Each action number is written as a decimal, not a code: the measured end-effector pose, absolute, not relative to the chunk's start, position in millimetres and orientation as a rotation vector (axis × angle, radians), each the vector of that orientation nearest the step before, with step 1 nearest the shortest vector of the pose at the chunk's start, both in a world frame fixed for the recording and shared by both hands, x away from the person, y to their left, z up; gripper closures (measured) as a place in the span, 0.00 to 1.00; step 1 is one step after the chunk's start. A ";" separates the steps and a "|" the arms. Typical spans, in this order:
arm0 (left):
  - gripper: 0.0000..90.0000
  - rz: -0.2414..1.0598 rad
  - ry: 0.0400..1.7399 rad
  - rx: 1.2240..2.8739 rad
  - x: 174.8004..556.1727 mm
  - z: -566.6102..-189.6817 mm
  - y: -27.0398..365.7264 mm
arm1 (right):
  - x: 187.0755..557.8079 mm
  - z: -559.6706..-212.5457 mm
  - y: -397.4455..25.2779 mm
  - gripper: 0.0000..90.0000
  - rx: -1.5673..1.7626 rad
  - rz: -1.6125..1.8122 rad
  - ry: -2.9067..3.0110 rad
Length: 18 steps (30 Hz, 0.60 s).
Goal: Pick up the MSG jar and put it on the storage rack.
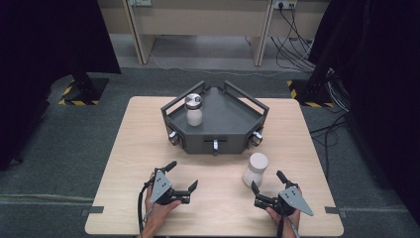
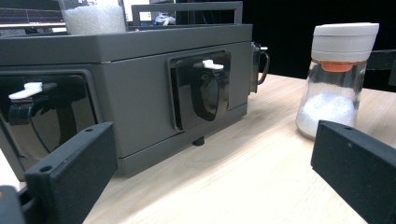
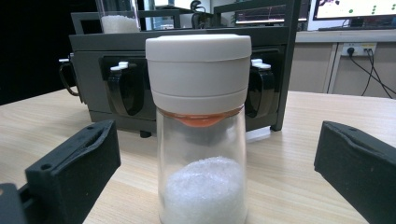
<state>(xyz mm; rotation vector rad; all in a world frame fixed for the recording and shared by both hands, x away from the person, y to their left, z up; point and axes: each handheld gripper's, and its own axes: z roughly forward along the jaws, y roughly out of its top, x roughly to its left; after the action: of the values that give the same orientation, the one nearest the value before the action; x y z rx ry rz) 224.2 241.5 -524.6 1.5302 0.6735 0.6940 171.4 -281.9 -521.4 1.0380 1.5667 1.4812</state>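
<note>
Right tool (image 1: 268, 187) lining up on the shaker (image 1: 255, 169), jaws spread wide.
Shaker is standing upright on the bench (image 1: 124, 163) before the tray (image 1: 233, 124); left tool (image 1: 182, 174) is waiting, also spread.

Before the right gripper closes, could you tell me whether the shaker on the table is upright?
Upright: the shaker stands on its glass base, white cap on top, granules settled at the bottom.

A light wooden table (image 1: 124, 163) stands on grey carpet. Directly on it sit a dark grey angular tray (image 1: 223, 119) with railings, toward the far edge, and a white-capped glass shaker (image 1: 255, 168) of white grains, upright just before the tray's right front corner.
</note>
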 end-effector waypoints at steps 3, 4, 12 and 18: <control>0.00 0.691 0.674 1.530 224.5 -524.5 241.5 | 172.1 -521.4 -281.5 0.01 1.038 1.478 1.567; 0.00 0.690 0.675 1.529 224.6 -524.5 241.4 | 172.6 -521.4 -280.9 0.01 1.036 1.474 1.567; 0.00 0.690 0.669 1.532 225.0 -524.6 240.3 | 179.5 -521.0 -276.8 0.02 1.022 1.473 1.574; 0.00 0.687 0.667 1.534 225.1 -524.8 240.1 | 185.1 -520.8 -270.9 0.03 1.006 1.472 1.579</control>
<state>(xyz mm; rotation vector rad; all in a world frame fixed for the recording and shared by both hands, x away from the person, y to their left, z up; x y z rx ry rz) 225.1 240.1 -524.8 1.5343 0.6673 0.6869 185.1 -270.9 -520.8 1.0056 1.5786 1.4719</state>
